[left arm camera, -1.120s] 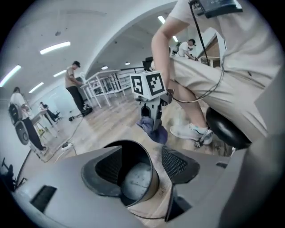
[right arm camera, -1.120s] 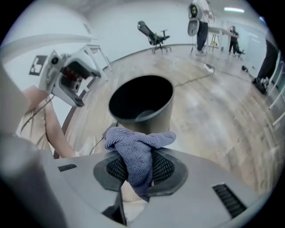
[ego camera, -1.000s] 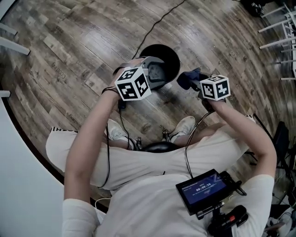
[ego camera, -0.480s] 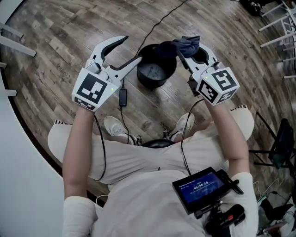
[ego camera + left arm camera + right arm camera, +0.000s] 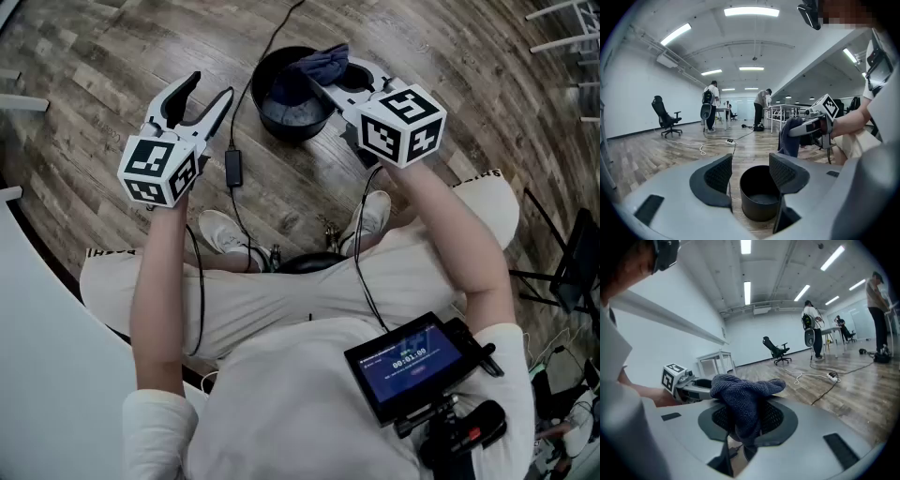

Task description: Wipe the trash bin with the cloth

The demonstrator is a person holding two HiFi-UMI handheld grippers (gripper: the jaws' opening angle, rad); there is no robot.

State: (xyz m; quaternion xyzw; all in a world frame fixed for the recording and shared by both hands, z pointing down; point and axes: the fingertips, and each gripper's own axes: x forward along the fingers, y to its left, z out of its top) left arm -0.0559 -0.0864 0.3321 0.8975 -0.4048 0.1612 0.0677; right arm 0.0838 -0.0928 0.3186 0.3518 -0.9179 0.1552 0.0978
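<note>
You are at the approach stage: the cloth (image 5: 743, 399) is gripped, but no wiping contact shows yet. Your right gripper (image 5: 317, 82) has its fingers clenched on this dark blue cloth, which bunches over them and hangs down between them. In the head view it sits at the upper middle of the frame, over the right part of the rim of the trash bin (image 5: 258, 89). Whether the cloth touches that rim I cannot tell.

The bin stands upright on the wooden floor (image 5: 112, 56), black and open-topped, and it looks empty inside. Your left gripper (image 5: 211, 89) is to the left of the bin and apart from it, its fingers spread and holding nothing. Its own view shows the bin framed in the gap beyond them, not clasped between them.

Next, I judge, you need to lower the cloth onto the rim or wall and drag it around. Closing the left fingers on the near-left rim would steady what looks like a light bin against sliding or tipping.
</note>
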